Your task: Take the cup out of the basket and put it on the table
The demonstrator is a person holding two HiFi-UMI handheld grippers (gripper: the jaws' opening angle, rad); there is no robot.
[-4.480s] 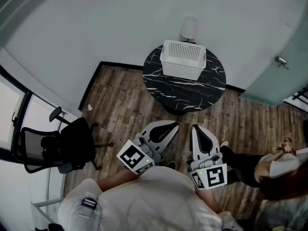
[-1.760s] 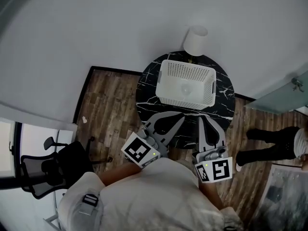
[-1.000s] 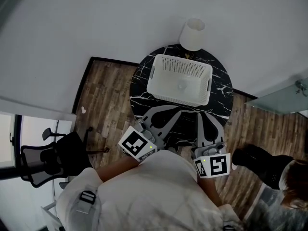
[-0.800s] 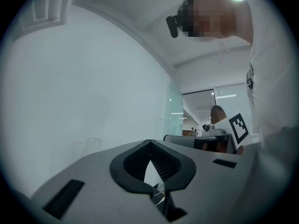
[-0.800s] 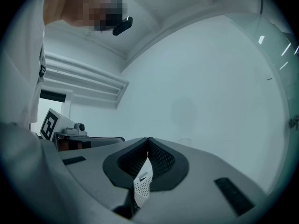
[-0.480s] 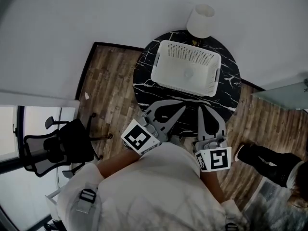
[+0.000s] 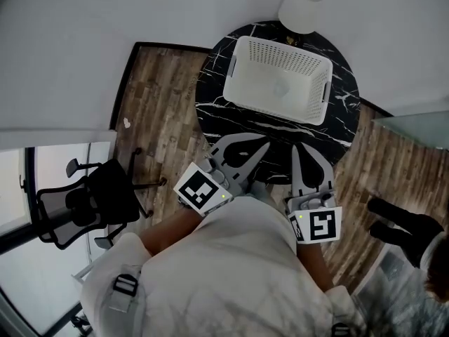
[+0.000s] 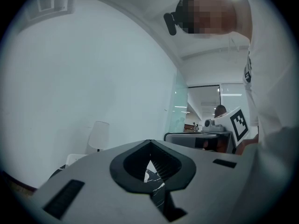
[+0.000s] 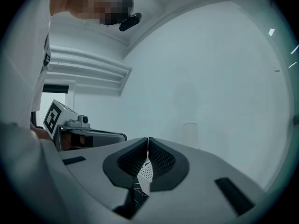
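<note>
Head view, looking down: my left gripper and right gripper hover side by side over the 6 o'clock edge of the round black table. In both, the two fingers are pressed together tip to tip with nothing between them. The cup, a pale shape, lies on the floor of the white basket, which stands on the table at 12 o'clock from my fingertips and apart from them; a white lamp stands beyond it.

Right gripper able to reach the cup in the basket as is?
Likely yes: basket is open-topped, nothing covers the cup. But the right gripper is shut and short of the near wall.
</note>
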